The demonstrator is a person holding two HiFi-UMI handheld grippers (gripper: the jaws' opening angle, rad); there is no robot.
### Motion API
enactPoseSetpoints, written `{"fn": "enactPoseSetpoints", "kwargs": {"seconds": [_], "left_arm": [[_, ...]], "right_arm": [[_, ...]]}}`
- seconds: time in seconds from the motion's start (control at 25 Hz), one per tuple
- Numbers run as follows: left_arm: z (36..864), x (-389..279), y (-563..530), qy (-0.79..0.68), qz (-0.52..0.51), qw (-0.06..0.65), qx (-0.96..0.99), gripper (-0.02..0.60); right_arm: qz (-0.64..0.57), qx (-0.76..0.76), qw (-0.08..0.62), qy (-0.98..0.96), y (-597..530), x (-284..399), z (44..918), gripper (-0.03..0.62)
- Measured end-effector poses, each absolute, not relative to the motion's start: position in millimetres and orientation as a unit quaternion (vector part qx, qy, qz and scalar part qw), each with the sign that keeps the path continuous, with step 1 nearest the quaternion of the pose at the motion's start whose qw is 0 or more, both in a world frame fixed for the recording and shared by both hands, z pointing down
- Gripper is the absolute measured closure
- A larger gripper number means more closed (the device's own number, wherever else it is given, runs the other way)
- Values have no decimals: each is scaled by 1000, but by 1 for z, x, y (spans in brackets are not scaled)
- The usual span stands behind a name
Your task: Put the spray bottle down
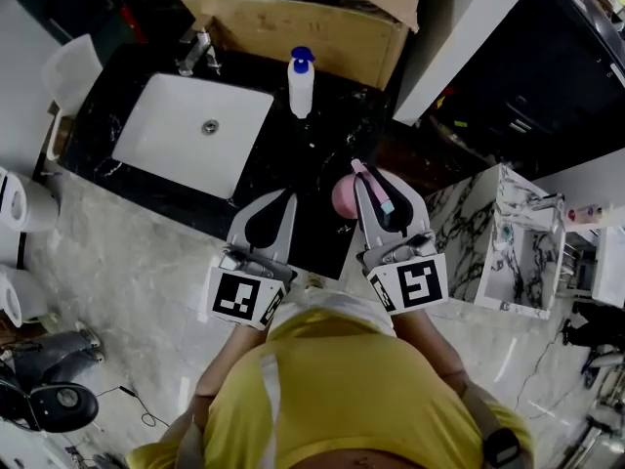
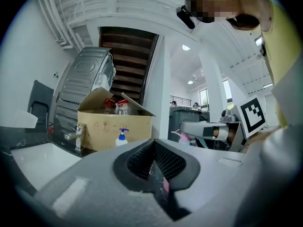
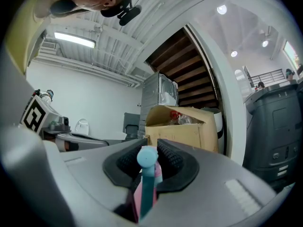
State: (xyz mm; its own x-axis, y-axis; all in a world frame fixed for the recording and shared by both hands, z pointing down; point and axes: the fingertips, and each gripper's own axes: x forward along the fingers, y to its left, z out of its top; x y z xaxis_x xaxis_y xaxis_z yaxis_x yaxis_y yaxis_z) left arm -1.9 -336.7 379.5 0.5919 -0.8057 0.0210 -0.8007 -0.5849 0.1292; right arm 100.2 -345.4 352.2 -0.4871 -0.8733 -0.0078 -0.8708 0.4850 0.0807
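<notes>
spray bottle [image 1: 344, 195] pink | R fingers [image 3: 213, 174] clamped on it | L fingers [image 2: 85, 188] shut, empty

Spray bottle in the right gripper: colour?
Spray bottle: pink body, light-blue head; best in right gripper view.

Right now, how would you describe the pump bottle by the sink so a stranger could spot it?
Find the black countertop with the white sink set in it. Right of the sink, in front of the open cardboard box, stands the pump bottle. It is white with a blue pump top and stands free, unlike the pink spray bottle clamped in the right gripper.
</notes>
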Motion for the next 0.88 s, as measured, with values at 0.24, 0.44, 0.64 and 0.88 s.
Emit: {"fn": "enactPoseSetpoints", "kwargs": {"seconds": [0.24,0.44,0.64,0.88], "left_arm": [[379,10,-360,-438,-17,61,897,580],[374,20,-383,-421,-13,58,905,580],[372,27,-406,-404,-6,59,913,580],[384,35,-433,-390,4,63,918,580]], "right_arm": [[-42,515,14,-856,-370,107,351,530],[-48,525,15,-849,-394,110,347,530],[-46,532,18,-846,-422,113,347,531],[-44,539,25,-841,-459,119,362,530]]}}
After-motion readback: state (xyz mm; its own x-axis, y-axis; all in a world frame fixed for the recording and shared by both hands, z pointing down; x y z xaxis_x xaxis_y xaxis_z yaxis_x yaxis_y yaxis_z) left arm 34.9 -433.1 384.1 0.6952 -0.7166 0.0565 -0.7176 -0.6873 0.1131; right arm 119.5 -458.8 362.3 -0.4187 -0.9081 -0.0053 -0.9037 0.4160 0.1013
